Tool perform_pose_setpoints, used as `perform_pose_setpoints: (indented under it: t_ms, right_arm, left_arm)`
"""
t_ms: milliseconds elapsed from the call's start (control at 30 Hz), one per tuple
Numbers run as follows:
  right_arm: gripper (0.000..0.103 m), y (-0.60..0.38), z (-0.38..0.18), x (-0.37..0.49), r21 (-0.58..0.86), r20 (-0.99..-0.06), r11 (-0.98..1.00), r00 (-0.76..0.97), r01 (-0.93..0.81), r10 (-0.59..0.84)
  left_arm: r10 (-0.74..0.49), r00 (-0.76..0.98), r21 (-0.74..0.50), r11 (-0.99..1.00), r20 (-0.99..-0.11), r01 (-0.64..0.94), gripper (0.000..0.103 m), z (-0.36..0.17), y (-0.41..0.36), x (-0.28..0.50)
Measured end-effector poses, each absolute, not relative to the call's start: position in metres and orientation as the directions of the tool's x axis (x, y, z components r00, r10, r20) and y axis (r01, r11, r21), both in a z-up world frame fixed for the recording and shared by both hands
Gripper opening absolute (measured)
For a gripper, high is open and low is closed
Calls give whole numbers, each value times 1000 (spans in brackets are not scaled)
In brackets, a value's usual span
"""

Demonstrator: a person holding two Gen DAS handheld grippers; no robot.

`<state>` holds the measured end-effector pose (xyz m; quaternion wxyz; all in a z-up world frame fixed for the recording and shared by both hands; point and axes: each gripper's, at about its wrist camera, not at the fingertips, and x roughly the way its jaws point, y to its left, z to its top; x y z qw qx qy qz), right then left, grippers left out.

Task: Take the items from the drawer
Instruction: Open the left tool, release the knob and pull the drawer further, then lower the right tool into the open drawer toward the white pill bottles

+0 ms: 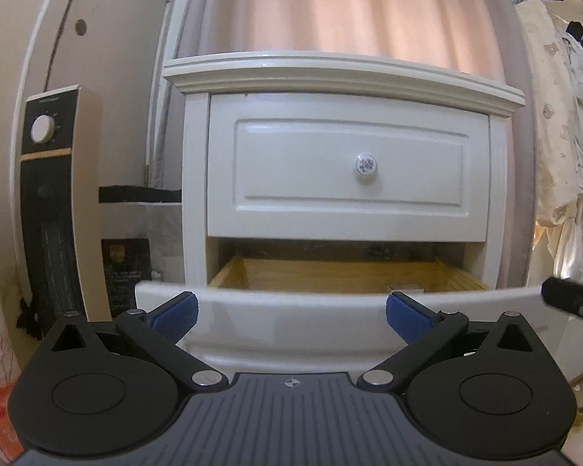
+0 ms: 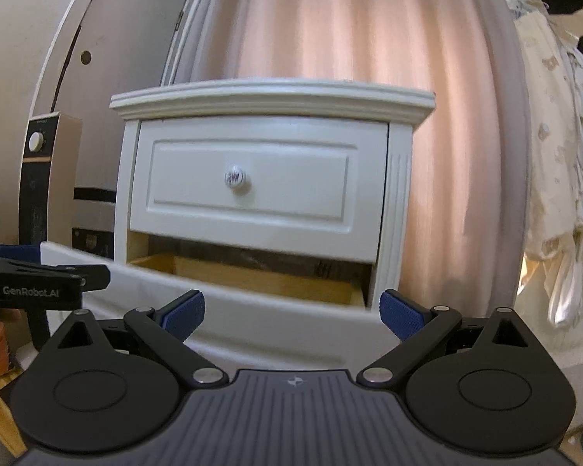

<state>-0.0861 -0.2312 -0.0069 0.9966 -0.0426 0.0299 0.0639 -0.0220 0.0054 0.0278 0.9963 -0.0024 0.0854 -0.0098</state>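
Note:
A white nightstand (image 1: 342, 77) stands in front of me. Its upper drawer (image 1: 348, 169) is shut, with a flowered knob (image 1: 366, 165). Its lower drawer (image 1: 342, 275) is pulled out, showing a bare wooden inside; a small pale object (image 1: 406, 288) peeks over the front panel at the right. My left gripper (image 1: 291, 316) is open and empty just before the lower drawer's front panel (image 1: 291, 326). My right gripper (image 2: 293, 312) is open and empty before the same panel (image 2: 283, 322), towards its right end. The drawer's contents are mostly hidden.
A tall black and beige heater (image 1: 54, 209) stands left of the nightstand. A pink curtain (image 1: 349, 7) hangs behind. Pale clothes (image 1: 563, 136) hang at the right. The other gripper shows at the right edge of the left wrist view (image 1: 571, 299) and at the left edge of the right wrist view (image 2: 39, 283).

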Motion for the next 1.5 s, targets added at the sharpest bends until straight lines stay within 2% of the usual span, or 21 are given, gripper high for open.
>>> perform_pose_setpoints:
  t_ms: [167, 300, 533, 700, 1033, 1167, 1300, 1500]
  right_arm:
    - [103, -232, 11, -74, -135, -27, 984, 993, -116, 114]
    - [103, -235, 22, -59, -115, -38, 985, 991, -130, 127]
    - [103, -230, 32, -40, -140, -40, 980, 990, -142, 138]
    - [103, -226, 36, -29, -191, -32, 970, 989, -147, 144]
    - [103, -237, 60, 15, -236, -122, 935, 963, -263, 240]
    - [103, -245, 66, 40, -206, -209, 916, 930, -343, 301]
    - [103, -249, 65, 70, -128, -330, 890, 865, -438, 379]
    - [103, -254, 64, 103, -72, -422, 869, 805, -489, 418]
  left_arm:
    - [1, 993, 6, 1000, -115, 0, 103, 51, 16, -18]
    - [-1, 995, 0, 1000, -98, 1, 103, 57, 20, -11]
    - [-7, 994, -9, 1000, -113, 6, 103, 66, 29, 10]
    - [-47, 984, -61, 997, -171, 37, 103, 75, 37, 32]
    - [-86, 981, -75, 994, -173, 74, 103, 73, 35, 60]
    - [-135, 965, -89, 989, -223, 118, 103, 60, 32, 74]
    - [-132, 969, -64, 991, -210, 121, 103, 59, 30, 82]
    - [-165, 957, -141, 981, -237, 134, 103, 60, 41, 103]
